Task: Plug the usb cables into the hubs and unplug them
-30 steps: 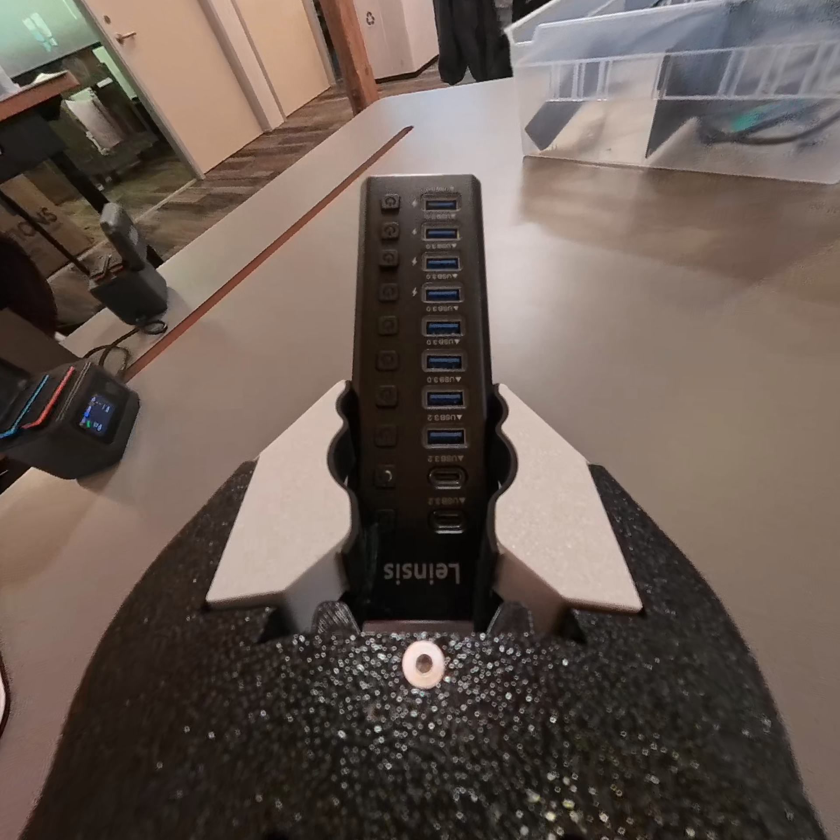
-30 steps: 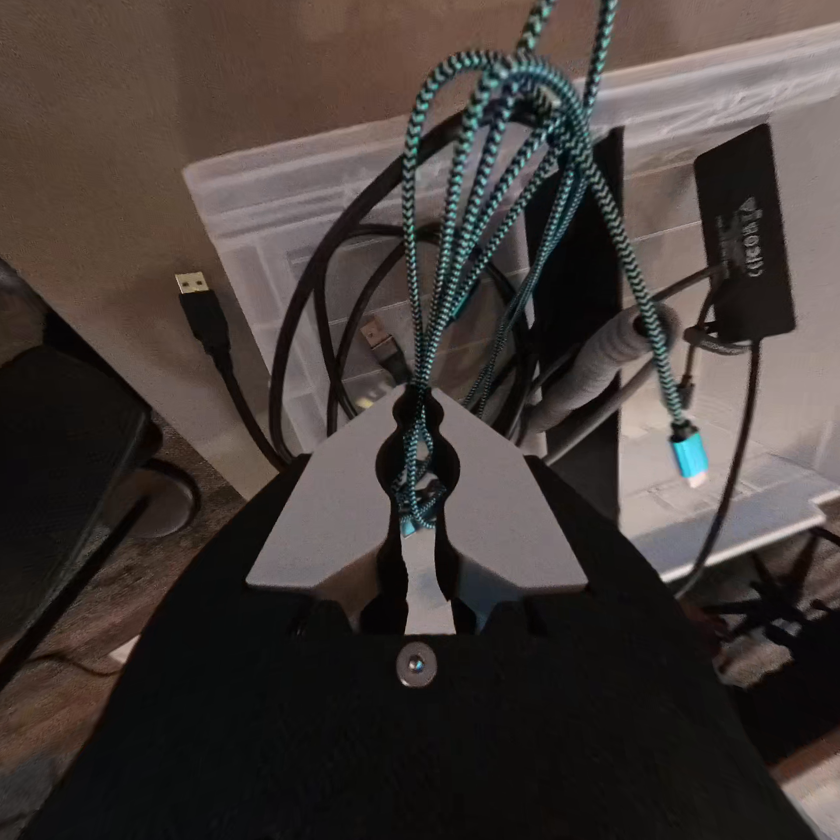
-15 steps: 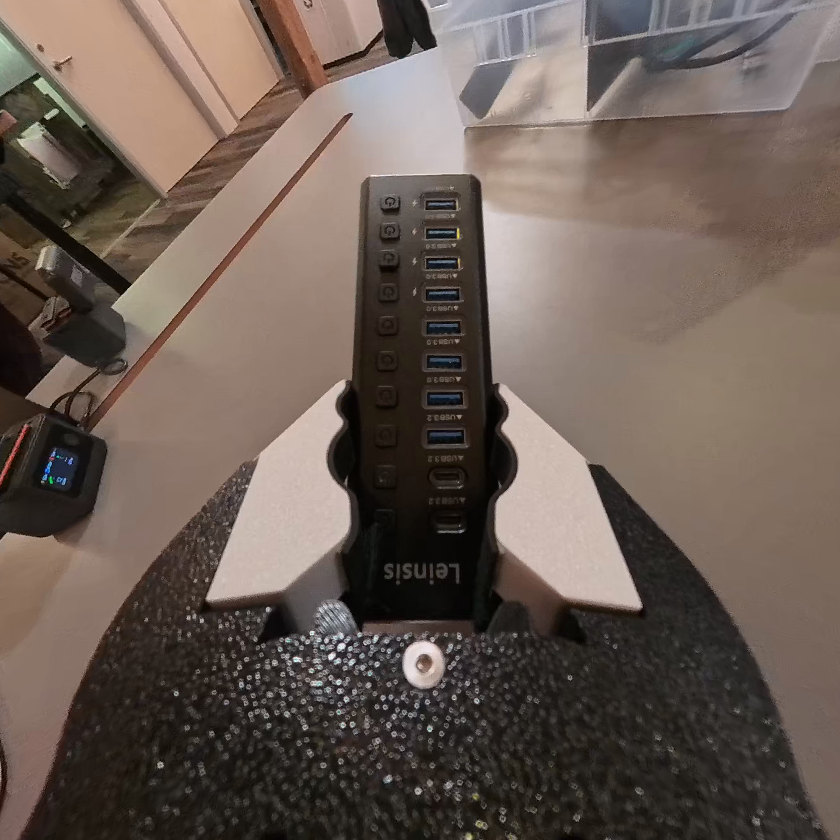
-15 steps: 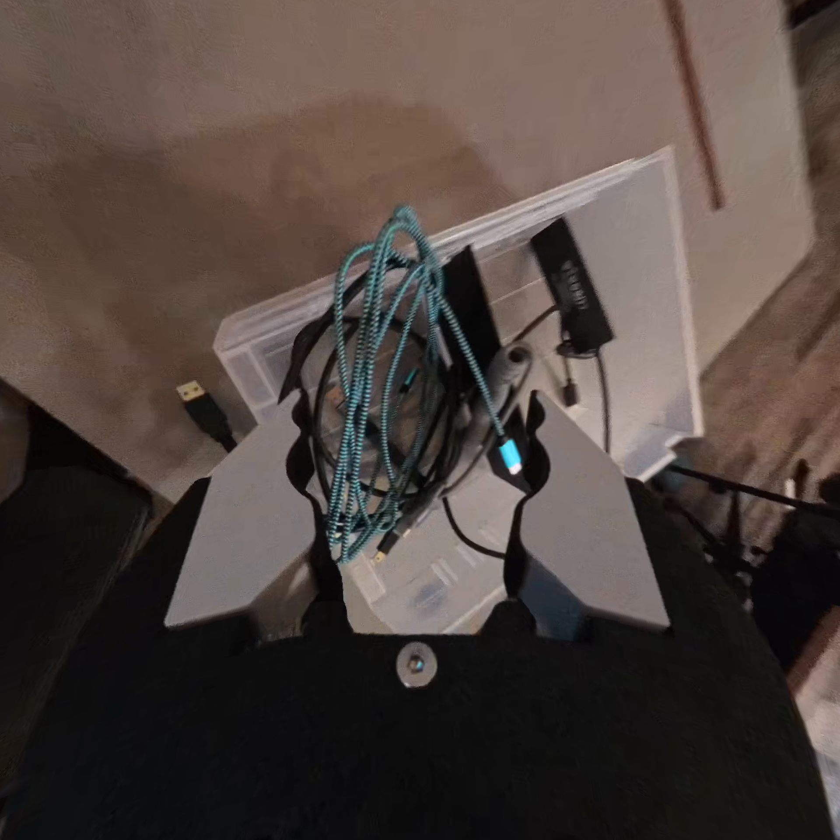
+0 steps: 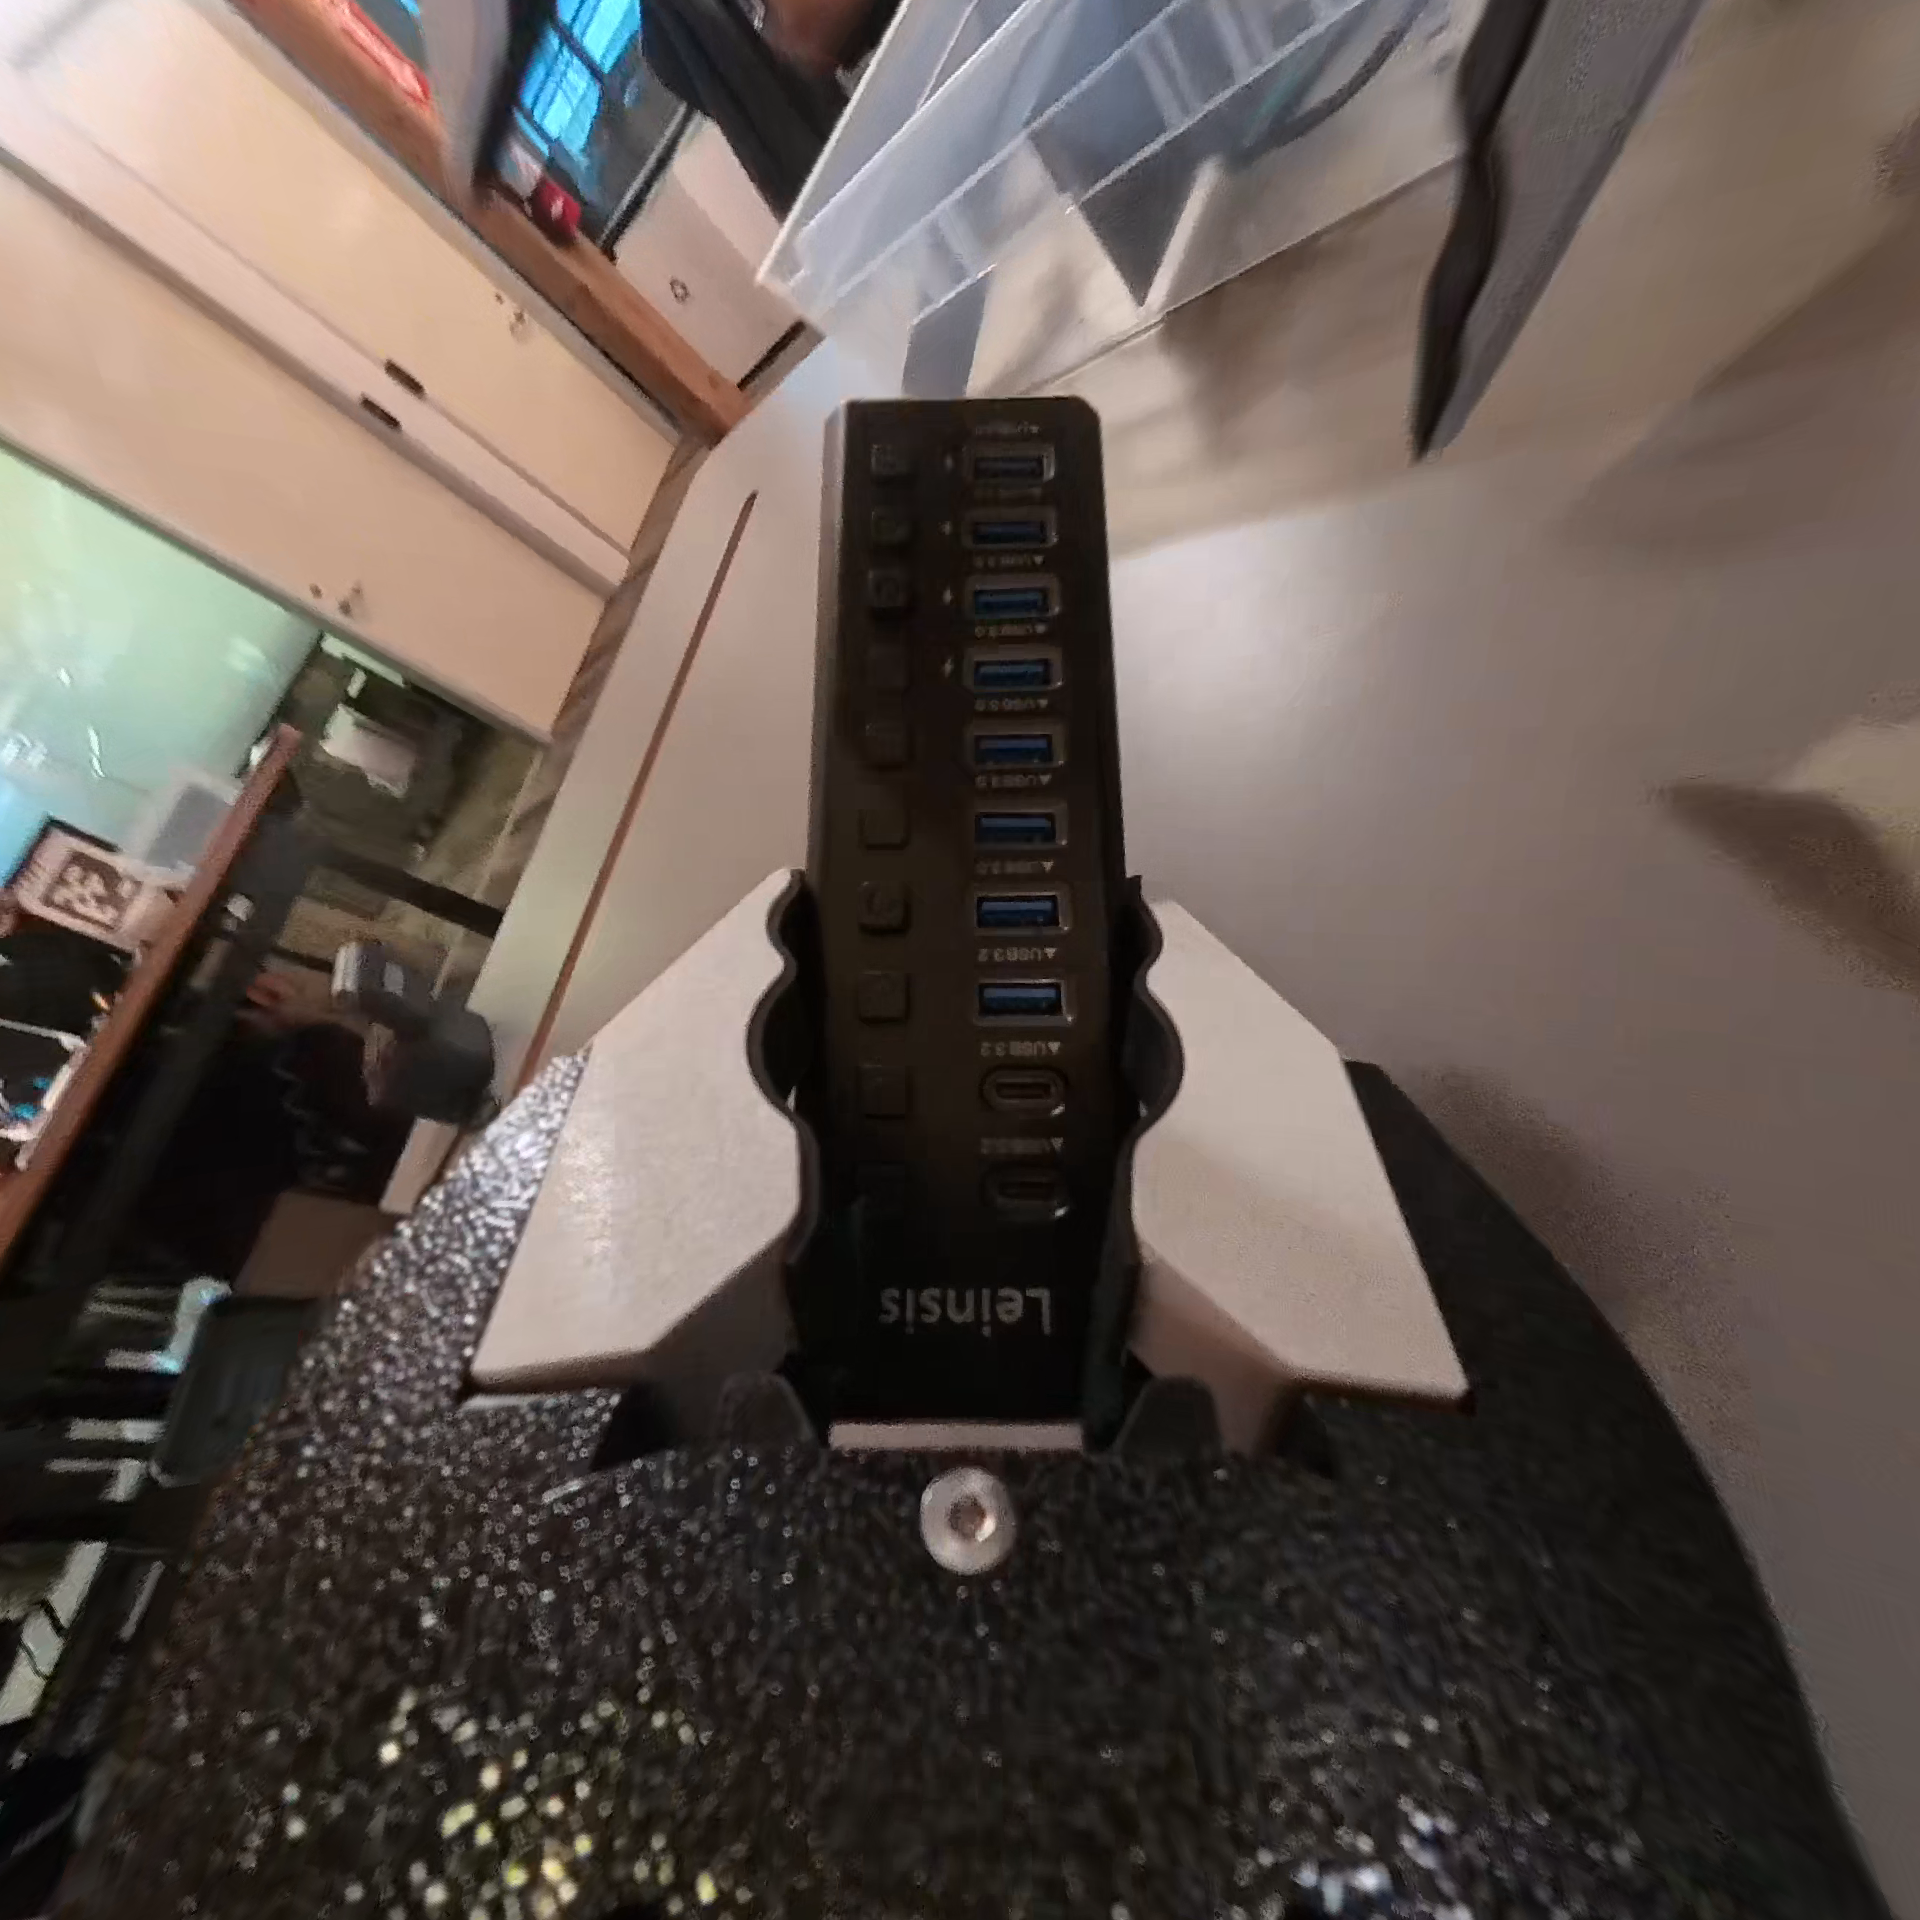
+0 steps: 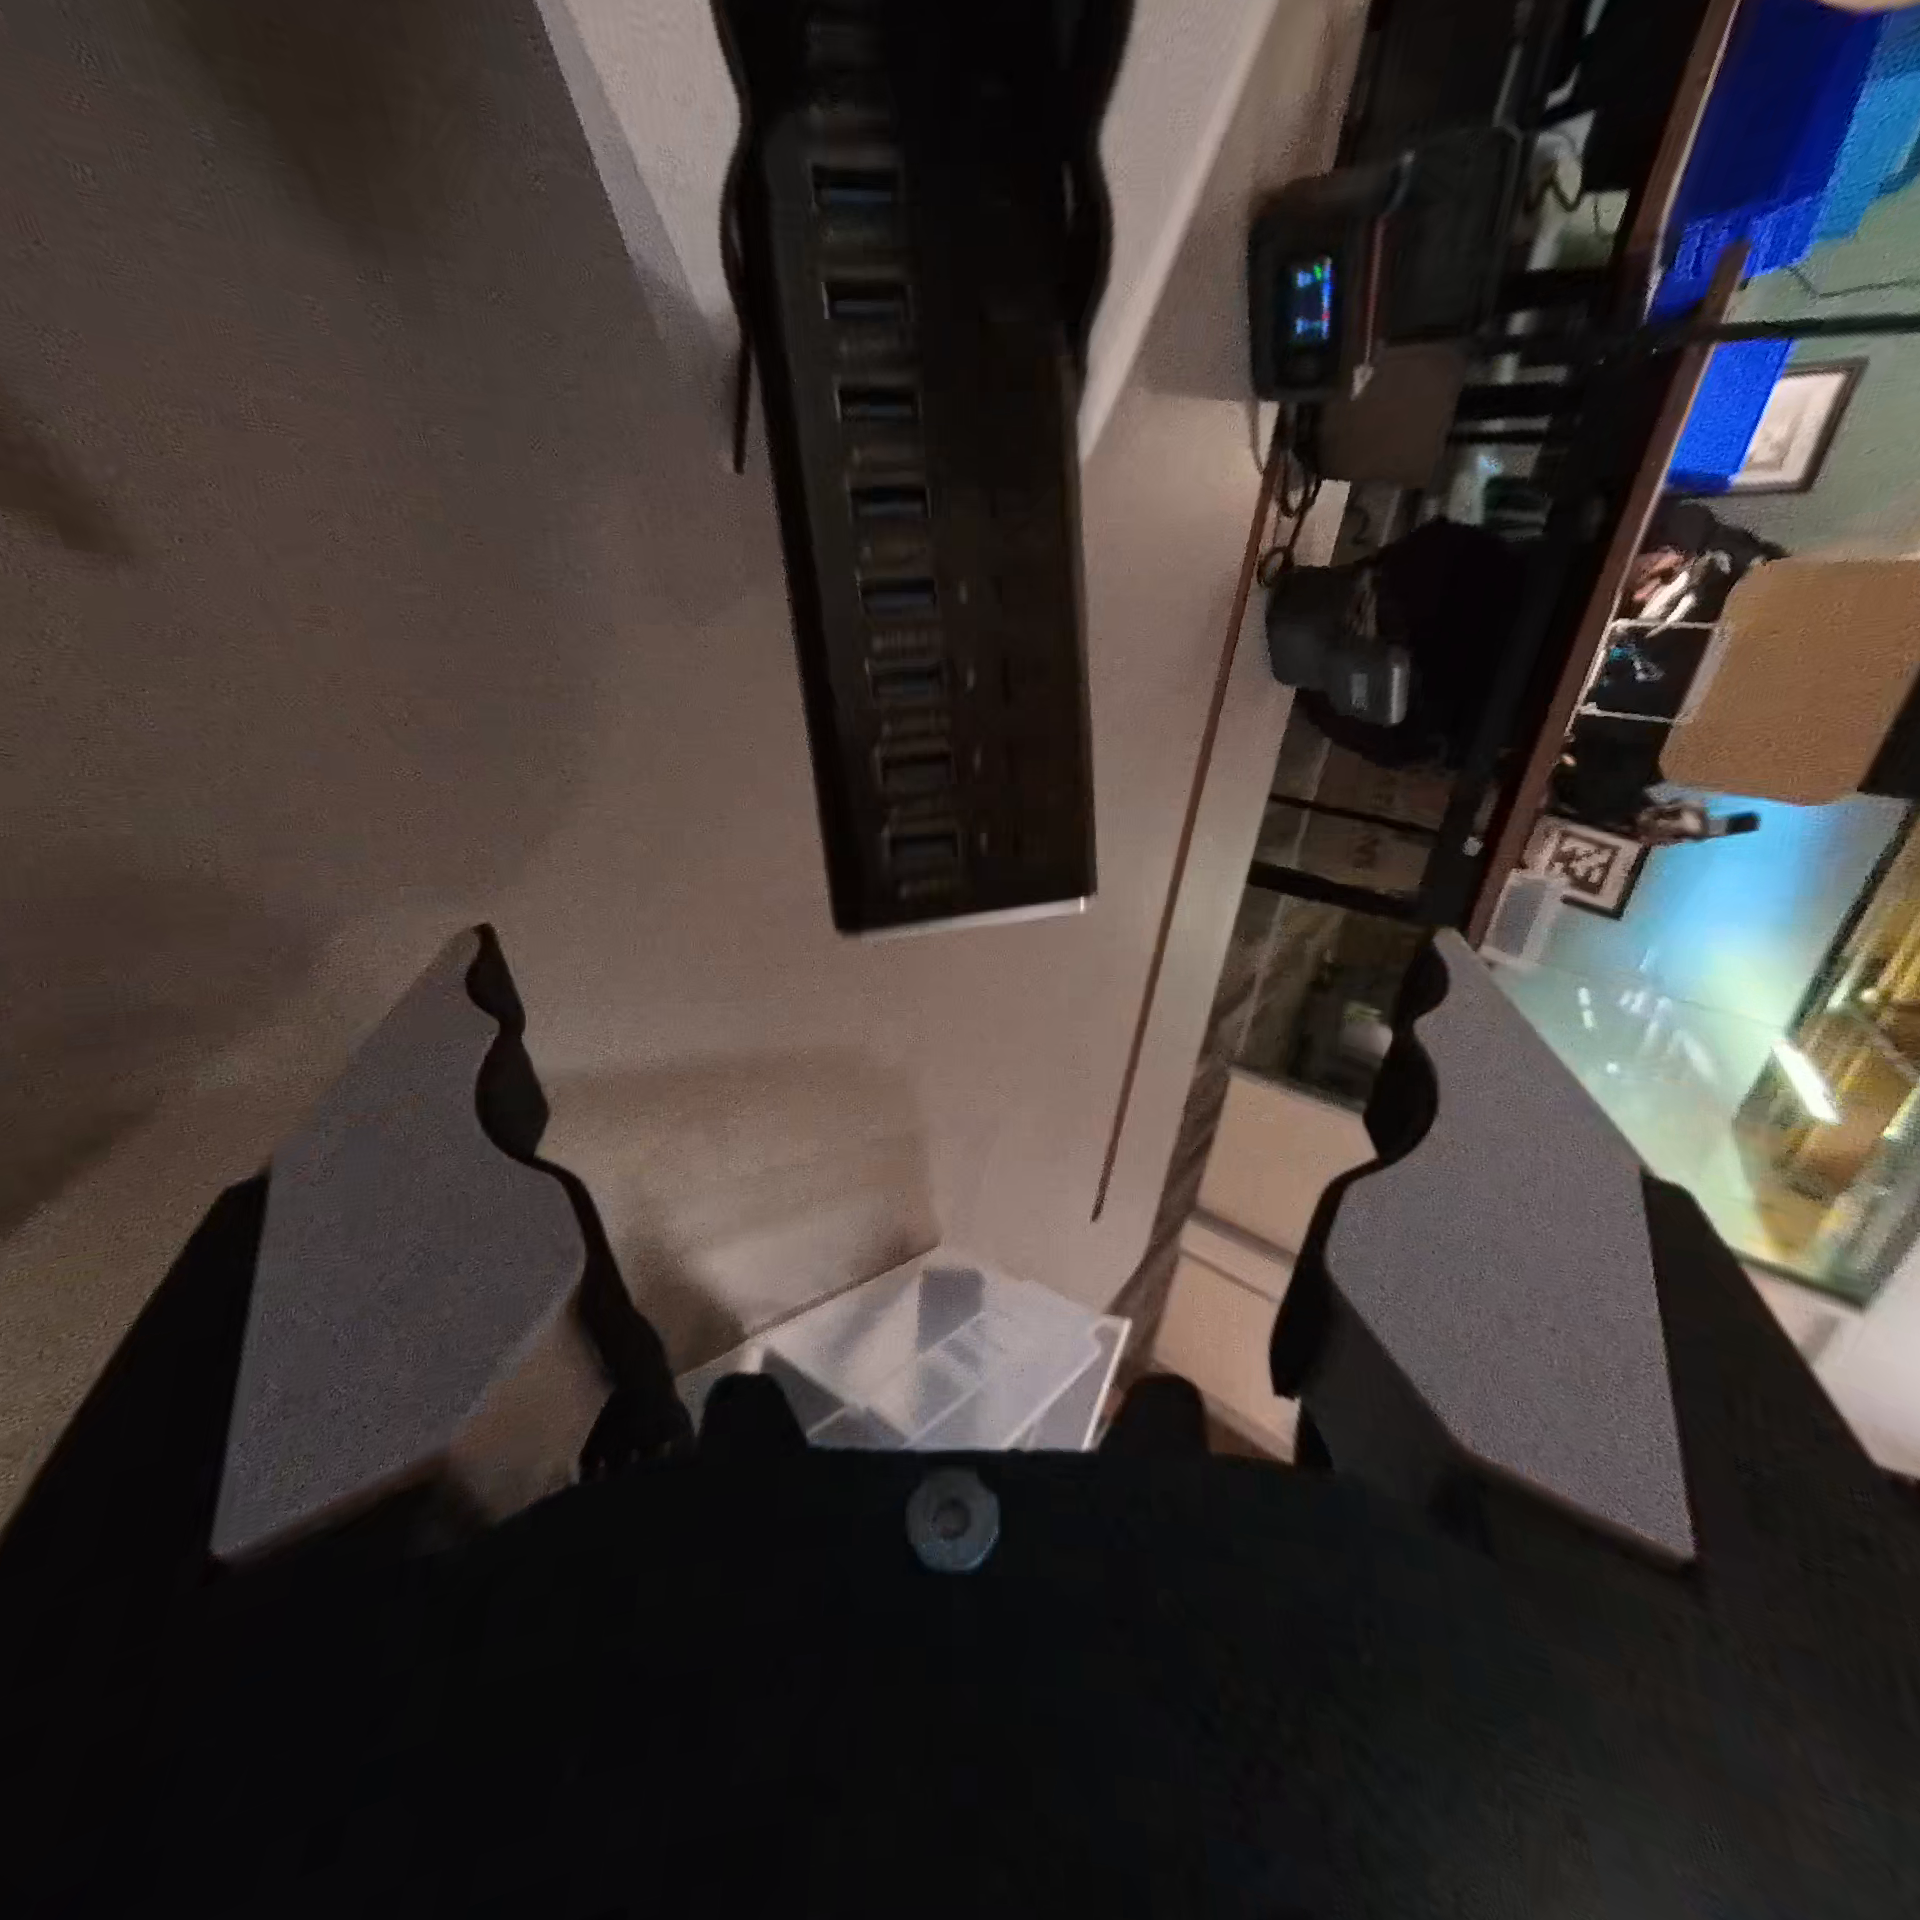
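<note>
My left gripper (image 5: pixel 964 894) is shut on the sides of a long black USB hub (image 5: pixel 966 675) and holds it above the table (image 5: pixel 1455 831), with its row of blue ports facing up. In the right wrist view the same hub (image 6: pixel 935 571) hangs ahead, gripped at its far end by the left gripper (image 6: pixel 914 104). My right gripper (image 6: pixel 961 940) is wide open and empty, just short of the hub's free end. No cable is in view.
A clear plastic bin (image 5: pixel 1039 177) stands at the back of the table and also shows below my right gripper (image 6: pixel 966 1361). A small black device with a lit screen (image 6: pixel 1304 301) sits near the table edge. A blurred grey shape (image 5: pixel 1496 208) crosses the bin.
My right gripper has let go of the teal braided cable bundle, opened wide and swung away from the bin toward the hub. My left gripper has lifted and tilted with the hub in it.
</note>
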